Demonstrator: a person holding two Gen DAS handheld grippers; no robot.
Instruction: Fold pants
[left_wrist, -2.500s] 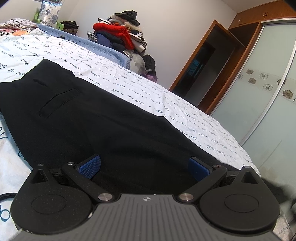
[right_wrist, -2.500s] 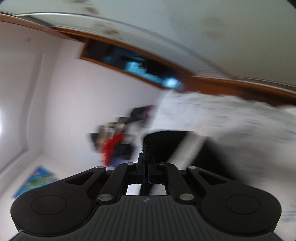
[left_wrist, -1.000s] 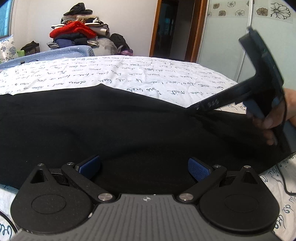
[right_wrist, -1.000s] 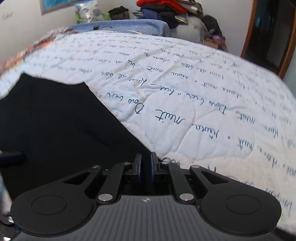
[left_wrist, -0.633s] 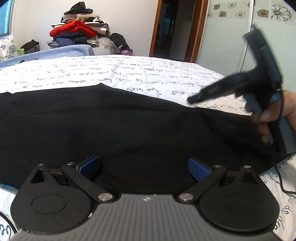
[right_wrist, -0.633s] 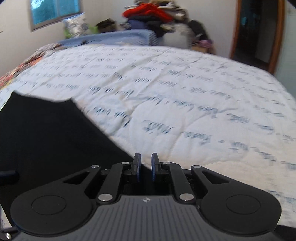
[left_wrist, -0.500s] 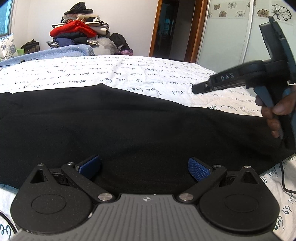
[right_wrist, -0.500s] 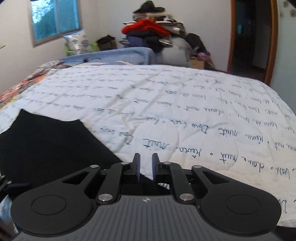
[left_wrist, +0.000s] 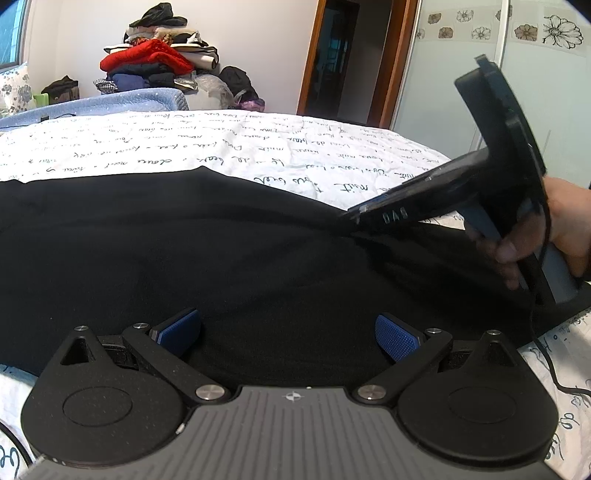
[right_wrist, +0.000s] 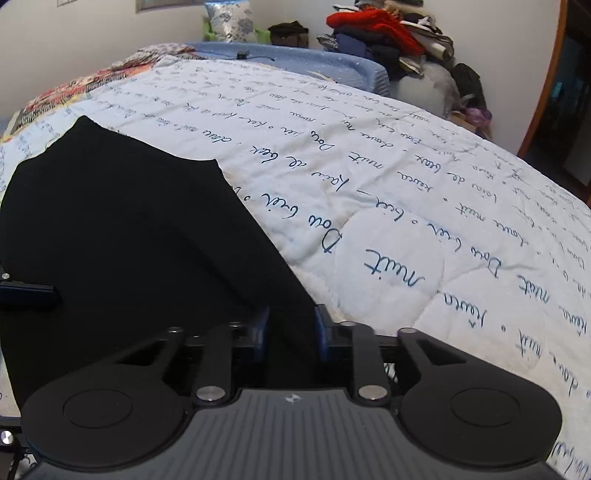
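Left wrist view: your landmark is the white quilted bedspread printed w/ blue handwriting (left_wrist: 258, 147), and the black fabric pants (left_wrist: 184, 251) lie flat across its near part, spread wide from the left edge of view to the right. No crisp fold line shows from here; whether the legs are already doubled onto each other can't be told, the cloth is too dark. My read: early in the job. The lengthwise halving may or may not be done, and the crosswise folds are all left.

On the bedspread's right side, your right gripper (left_wrist: 354, 216) meets the pants' far edge where cloth gives way to the print, w/ your hand (left_wrist: 561, 229) on the handle. Right wrist view shows the black cloth (right_wrist: 122, 236) running up between the blue pads (right_wrist: 320, 332); the jaws are narrow and closing, and the pads look close to pinching but a firm bite isn't clear yet.

Your left gripper (left_wrist: 288, 332) hovers low over the pants' near edge, blue pads set wide apart, nothing between them. It hasn't taken hold.

Probably next: you finish the right pinch, grab w/ the left, then carry the edge over.
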